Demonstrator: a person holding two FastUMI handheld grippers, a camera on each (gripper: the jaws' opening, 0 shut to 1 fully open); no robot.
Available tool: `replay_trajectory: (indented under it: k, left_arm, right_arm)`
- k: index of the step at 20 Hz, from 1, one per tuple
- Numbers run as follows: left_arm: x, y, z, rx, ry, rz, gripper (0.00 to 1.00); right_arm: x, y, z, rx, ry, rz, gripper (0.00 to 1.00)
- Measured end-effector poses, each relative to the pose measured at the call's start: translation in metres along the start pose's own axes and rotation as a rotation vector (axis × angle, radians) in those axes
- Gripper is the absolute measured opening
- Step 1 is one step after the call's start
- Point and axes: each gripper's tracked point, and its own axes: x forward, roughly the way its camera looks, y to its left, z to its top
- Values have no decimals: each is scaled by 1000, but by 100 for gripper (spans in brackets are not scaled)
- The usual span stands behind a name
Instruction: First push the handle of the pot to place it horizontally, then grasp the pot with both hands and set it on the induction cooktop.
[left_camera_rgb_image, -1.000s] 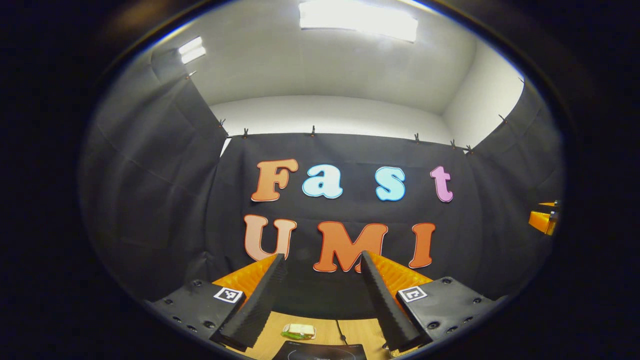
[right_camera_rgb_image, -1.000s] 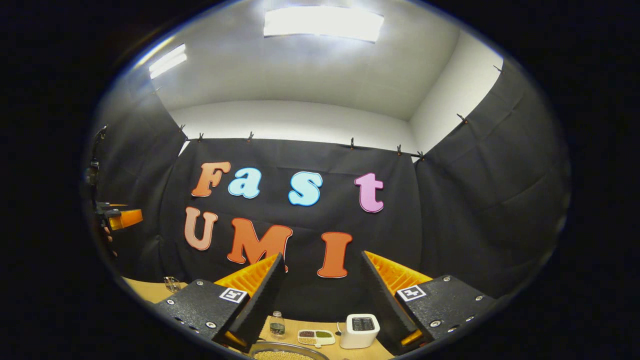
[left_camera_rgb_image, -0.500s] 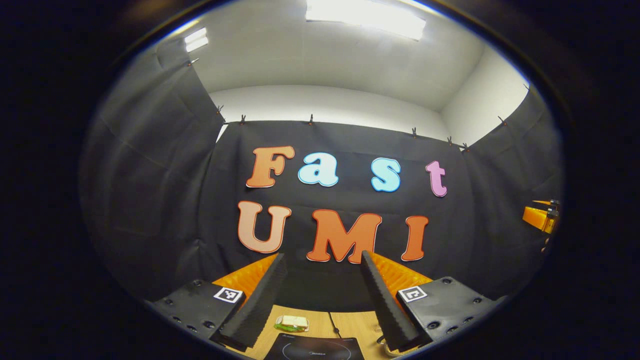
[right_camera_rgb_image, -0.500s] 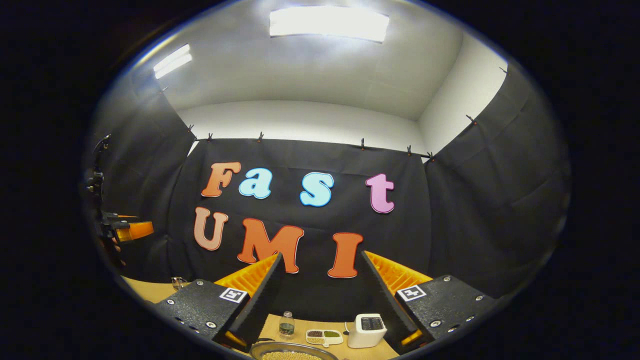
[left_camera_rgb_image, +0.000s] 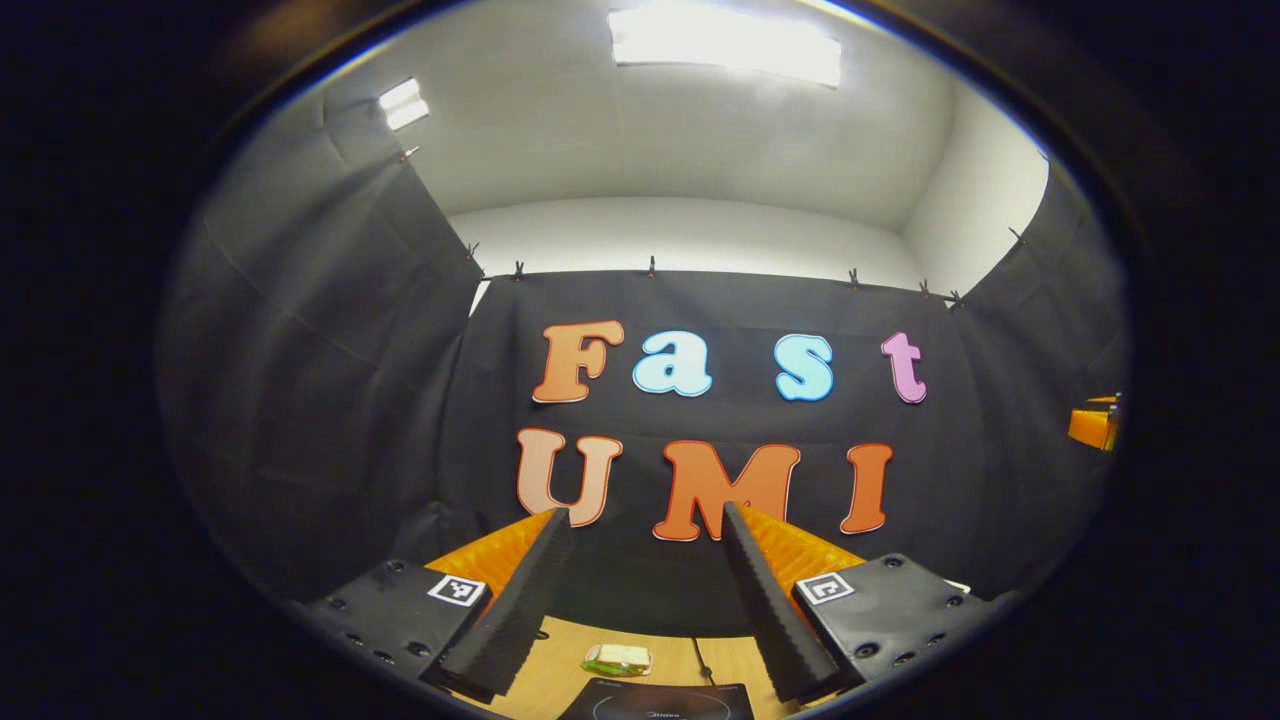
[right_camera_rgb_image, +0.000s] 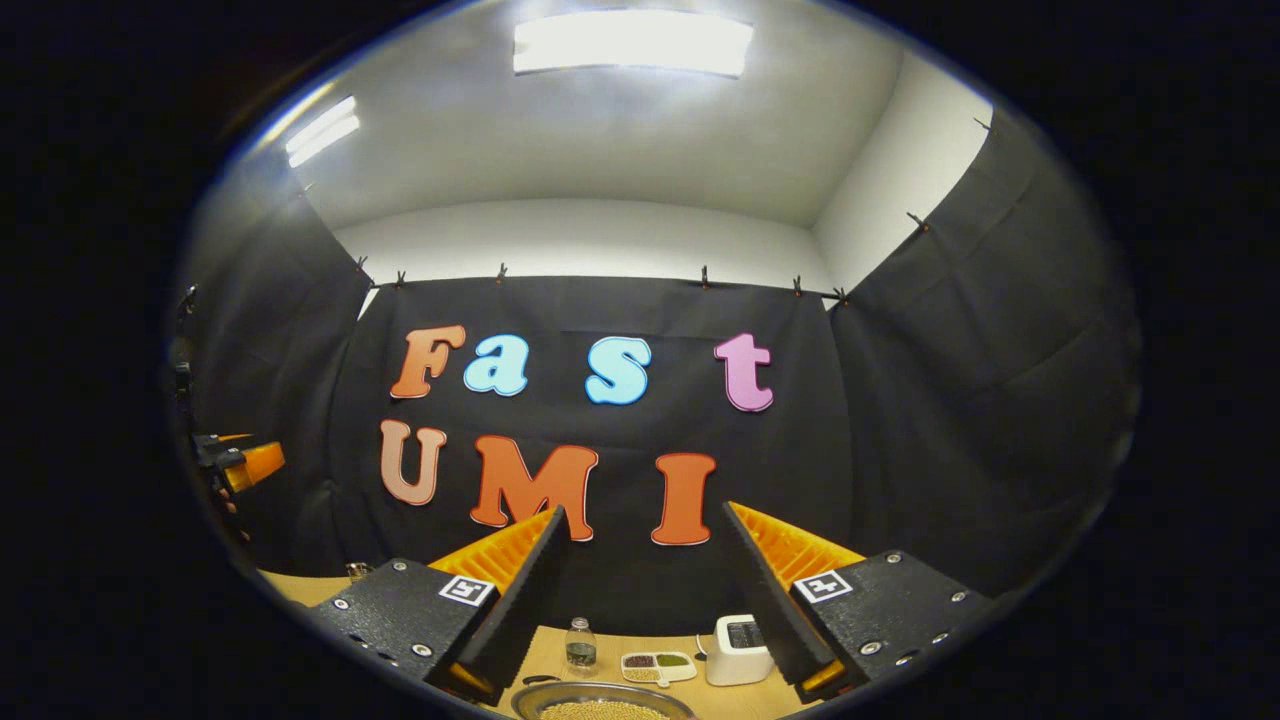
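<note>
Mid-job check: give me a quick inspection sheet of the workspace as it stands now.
Surface: wooden table, low in both views.
Job's things: induction cooktop near the left gripper view's bottom edge; pot rim at the right gripper view's bottom; handle not seen.
Clutter: small bottle, divided dish, white toaster, wrapped food.
Grippers: left hand-held gripper open; right hand-held gripper open; both raised.
Cables: cord behind cooktop.
Surroundings: black cloth walls, ceiling lights.

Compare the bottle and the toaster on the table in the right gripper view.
The bottle is clear with a cap, narrow; the toaster is white, boxy and wider. The bottle stands left of the divided dish, the toaster right of it. Both stand upright on the wooden table, near the back wall.
</note>
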Motion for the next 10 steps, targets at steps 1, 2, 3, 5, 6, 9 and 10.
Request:
replay_trajectory:
  k: [1, 2, 3, 5, 6, 9, 10]
  left_arm:
    - [1, 0, 2, -3, -6, -1, 97]
    - [2, 1, 0, -3, -9, 1, 97]
    - [5, 0, -2, -5, -6, 0, 97]
    - [8, -9, -10, 2, 16, -13, 97]
    - [7, -10, -17, 16, 37, -10, 98]
    - [4, -16, -31, 47, 90, -6, 97]
    - [3, -17, -32, 63, 94, -7, 98]
  right_arm:
    - [-1, -1, -5, 2, 14, 5, 93]
    - [-2, 0, -9, 3, 29, 17, 94]
    - [-3, -2, -12, 13, 44, 21, 93]
    - [-4, -6, -21, 37, 71, 17, 93]
    - [-6, -9, -27, 44, 84, 15, 93]
    - [-17, -1, -64, 76, 191, 76, 93]
    - [-21, -5, -80, 99, 250, 85, 93]
